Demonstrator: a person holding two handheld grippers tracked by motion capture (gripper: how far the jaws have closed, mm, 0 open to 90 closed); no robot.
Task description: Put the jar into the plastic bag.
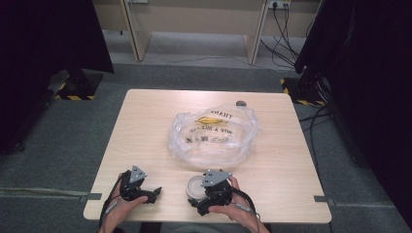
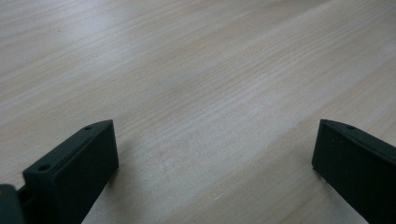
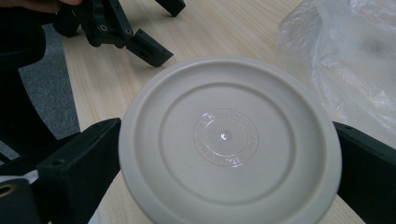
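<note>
**Fingers: right pair on lid, left pair bare**

Right gripper (image 3: 224, 154): jaws flank one cream round lid (image 3: 229, 140), touching its rim both sides. Left gripper (image 2: 215, 154): jaws wide apart, holding nothing, over bare table (image 2: 187, 70). One crumpled clear plastic bag (image 1: 214, 131) lies mid-table; contents cannot be told. One small grey object (image 1: 241, 103) beyond it.

Table (image 1: 145, 111) bare along left side and far-left corner — open passage there. Crumpled plastic bag (image 1: 214, 133) spreads over centre, blocking straight path across middle. Small grey knob (image 1: 241, 103) just beyond bag near far edge. Right strip of table beside bag free. Near edge crowded: left gripper (image 1: 154, 193), jaws wide apart over bare wood, and right gripper (image 1: 197, 201), jaws set either side of round cream lid (image 3: 229, 140) — narrow gap between lid and bag.
</note>
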